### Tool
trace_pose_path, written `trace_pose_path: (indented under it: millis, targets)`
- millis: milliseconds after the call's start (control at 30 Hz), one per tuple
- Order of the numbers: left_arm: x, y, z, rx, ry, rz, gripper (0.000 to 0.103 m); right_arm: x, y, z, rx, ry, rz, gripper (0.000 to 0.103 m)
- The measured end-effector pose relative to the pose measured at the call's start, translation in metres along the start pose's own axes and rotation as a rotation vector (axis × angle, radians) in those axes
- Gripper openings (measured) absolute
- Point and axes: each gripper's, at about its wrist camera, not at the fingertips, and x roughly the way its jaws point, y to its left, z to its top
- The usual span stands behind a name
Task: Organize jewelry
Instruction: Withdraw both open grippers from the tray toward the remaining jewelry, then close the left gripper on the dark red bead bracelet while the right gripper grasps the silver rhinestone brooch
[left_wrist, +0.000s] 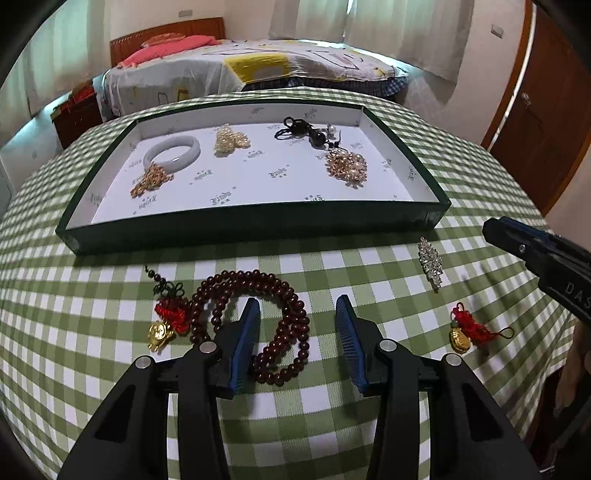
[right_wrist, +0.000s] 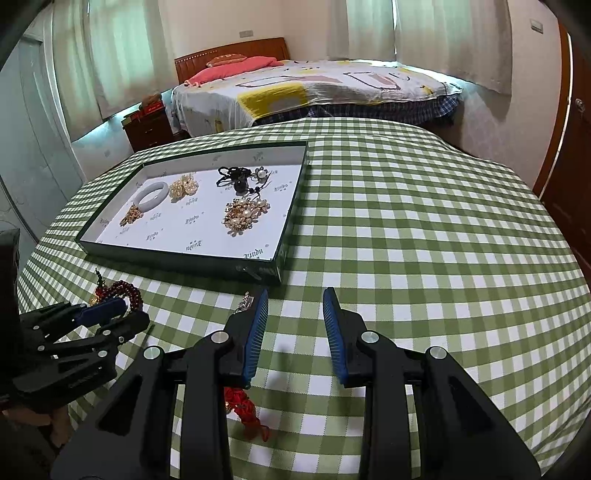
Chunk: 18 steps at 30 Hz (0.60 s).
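A long string of dark red beads lies coiled on the green checked cloth in front of the tray. My left gripper hovers over it, open, with part of the coil between the fingers but untouched by the pads. A red knot with a gold charm is attached at the coil's left. The dark green tray with white lining holds a white bangle, pearl clusters and gold pieces. My right gripper is open with nothing in it, over bare cloth right of the tray. The left gripper shows over the beads.
A rhinestone brooch and a second red tassel charm lie on the cloth to the right; the charm sits under my right gripper's left finger. The right gripper enters from the right. A bed stands beyond the table.
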Motion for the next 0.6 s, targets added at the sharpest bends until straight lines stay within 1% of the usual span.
trace_pose_path:
  millis: [67, 133, 267, 467, 600]
  targets:
    - [0.0, -0.002, -0.001, 0.017, -0.007, 0.01, 0.035, 0.001, 0.0, -0.001, 0.001, 0.002, 0.002, 0.031]
    - [0.0, -0.004, -0.002, 0.037, -0.012, 0.015, 0.021, 0.002, 0.001, -0.002, 0.003, 0.006, 0.003, 0.031]
    - [-0.001, -0.005, -0.004, 0.059, -0.021, 0.01, 0.008, 0.003, 0.002, -0.003, -0.001, 0.011, 0.003, 0.031]
    - [-0.004, -0.009, -0.007, 0.091, -0.035, -0.002, 0.008, 0.004, 0.008, -0.004, -0.015, 0.017, 0.001, 0.031]
    - [-0.012, -0.011, -0.006, 0.108, -0.057, -0.015, 0.006, 0.005, 0.014, -0.004, -0.027, 0.022, 0.003, 0.031]
